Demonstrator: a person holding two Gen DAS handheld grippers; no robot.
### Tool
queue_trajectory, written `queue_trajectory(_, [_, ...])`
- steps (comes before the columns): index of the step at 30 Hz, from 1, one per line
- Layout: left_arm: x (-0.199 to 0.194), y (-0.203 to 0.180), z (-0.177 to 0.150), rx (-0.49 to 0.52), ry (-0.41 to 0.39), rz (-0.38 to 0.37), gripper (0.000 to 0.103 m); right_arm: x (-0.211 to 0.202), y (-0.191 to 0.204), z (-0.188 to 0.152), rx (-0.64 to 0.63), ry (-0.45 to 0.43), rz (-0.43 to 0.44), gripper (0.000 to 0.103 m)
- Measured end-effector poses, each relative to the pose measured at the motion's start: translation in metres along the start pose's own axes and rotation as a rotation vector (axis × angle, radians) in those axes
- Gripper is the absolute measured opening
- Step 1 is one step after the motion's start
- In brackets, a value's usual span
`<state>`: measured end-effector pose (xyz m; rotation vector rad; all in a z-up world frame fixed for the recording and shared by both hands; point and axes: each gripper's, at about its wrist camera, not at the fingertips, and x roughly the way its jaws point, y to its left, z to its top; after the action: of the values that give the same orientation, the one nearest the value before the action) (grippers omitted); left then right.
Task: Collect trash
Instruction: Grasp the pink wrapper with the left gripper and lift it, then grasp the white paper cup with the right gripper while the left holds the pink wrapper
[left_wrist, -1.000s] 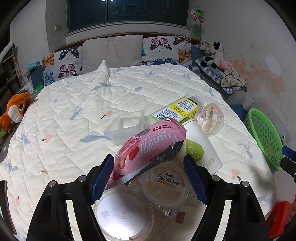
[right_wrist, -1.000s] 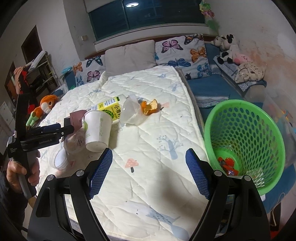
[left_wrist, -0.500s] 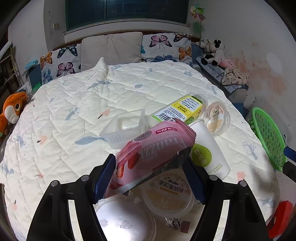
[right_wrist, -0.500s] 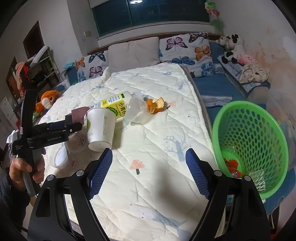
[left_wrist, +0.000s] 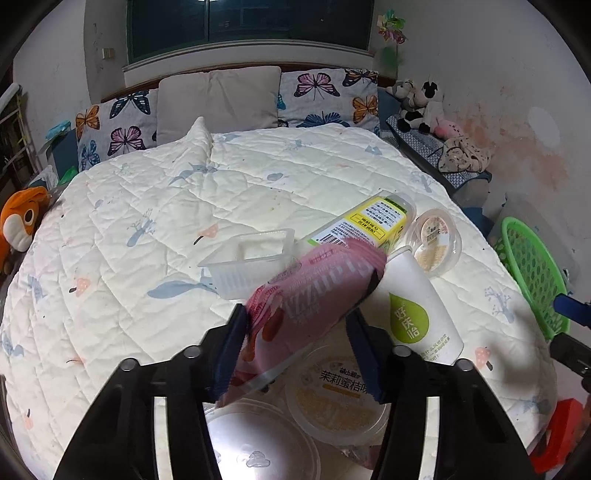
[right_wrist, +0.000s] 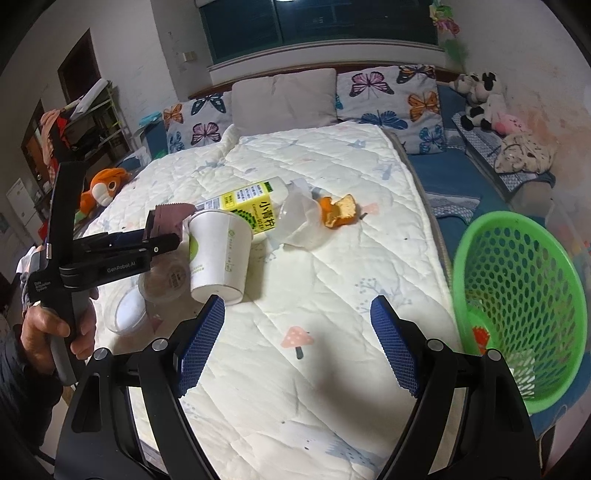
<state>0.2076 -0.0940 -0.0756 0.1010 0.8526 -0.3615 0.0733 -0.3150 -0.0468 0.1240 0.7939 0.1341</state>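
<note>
A pink snack wrapper (left_wrist: 317, 291) sits crumpled between the blue pads of my left gripper (left_wrist: 295, 354). The jaws are closing and both pads press on it. In the right wrist view the left gripper (right_wrist: 162, 229) holds the wrapper (right_wrist: 171, 214) above the trash pile, with a person's hand on its handle. Under and beside it lie a white paper cup (left_wrist: 417, 306), a yellow carton (left_wrist: 369, 221) and a pudding cup (left_wrist: 340, 391). My right gripper (right_wrist: 295, 347) stands open over bare quilt with nothing between its fingers, just right of the cup (right_wrist: 218, 254).
A green mesh basket (right_wrist: 535, 280) stands off the bed's right side with some trash inside. Orange peel (right_wrist: 338, 210) and a clear plastic bag (right_wrist: 303, 218) lie beyond the carton. A clear tray (left_wrist: 251, 258), another lidded cup (left_wrist: 436, 240) and a white lid (left_wrist: 255, 443) surround the pile.
The left jaws have come together onto the pink wrapper, which has bunched up and tilted. The right gripper has drifted slightly left over the quilt, still open.
</note>
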Motion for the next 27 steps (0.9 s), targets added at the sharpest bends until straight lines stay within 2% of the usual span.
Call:
queue_trajectory(3, [-0.002, 0.002, 0.001, -0.006, -0.005, -0.006, 0.044, 0.005, 0.004, 0.002, -0.009, 0.009, 0.012, 0.081])
queue_trajectory(14, [-0.012, 0.011, 0.001, -0.034, -0.022, -0.024, 0.027, 0.025, 0.025, 0.011, -0.049, 0.03, 0.055, 0.081])
queue_trajectory(27, [-0.033, 0.022, 0.0, -0.075, -0.052, -0.044, 0.024, 0.058, 0.047, 0.023, -0.079, 0.068, 0.118, 0.081])
